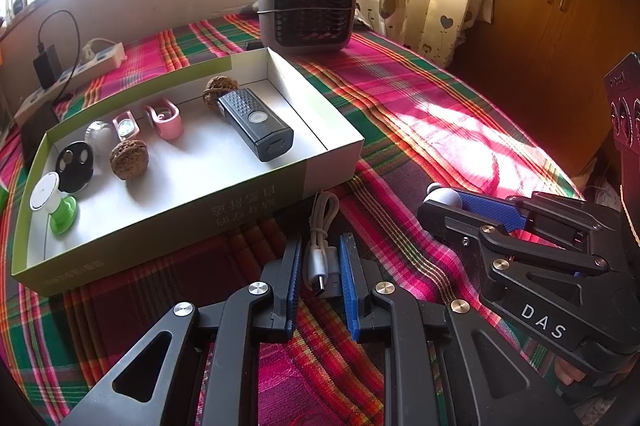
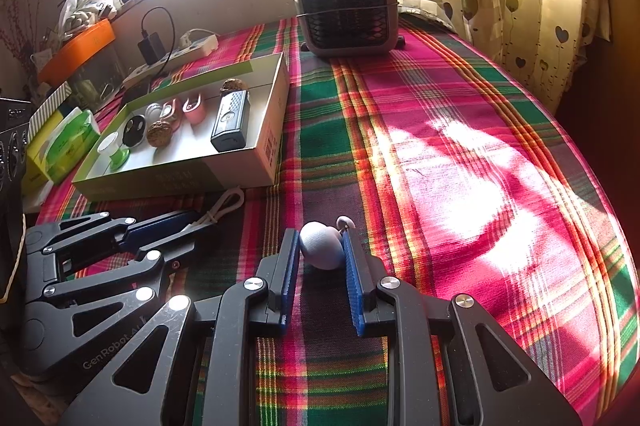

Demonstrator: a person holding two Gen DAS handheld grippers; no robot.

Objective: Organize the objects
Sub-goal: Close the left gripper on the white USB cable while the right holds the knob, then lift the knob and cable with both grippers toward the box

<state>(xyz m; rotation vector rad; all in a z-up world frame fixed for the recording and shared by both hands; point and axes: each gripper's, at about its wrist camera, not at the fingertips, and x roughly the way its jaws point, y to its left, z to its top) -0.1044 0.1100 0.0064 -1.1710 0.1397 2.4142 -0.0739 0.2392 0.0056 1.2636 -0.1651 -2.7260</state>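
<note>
- Cable (image 1: 320,238), white, coiled and banded, lies on the plaid cloth (image 1: 420,106) at six o'clock of the shallow box (image 1: 328,162); my left gripper (image 1: 320,258) has pinched narrow on its plug end, I judge to lift it in.
- My right gripper (image 2: 322,250), at three o'clock of the left, clamps a pale round-headed gadget (image 2: 322,246), likely box-bound too.
- The box already holds walnuts, clips and a black torch (image 1: 256,124).

A plaid-clothed table (image 2: 440,106) carries a shallow box (image 1: 256,186), heater (image 1: 308,6), power strip (image 1: 100,60) and white cable (image 1: 320,226).
</note>
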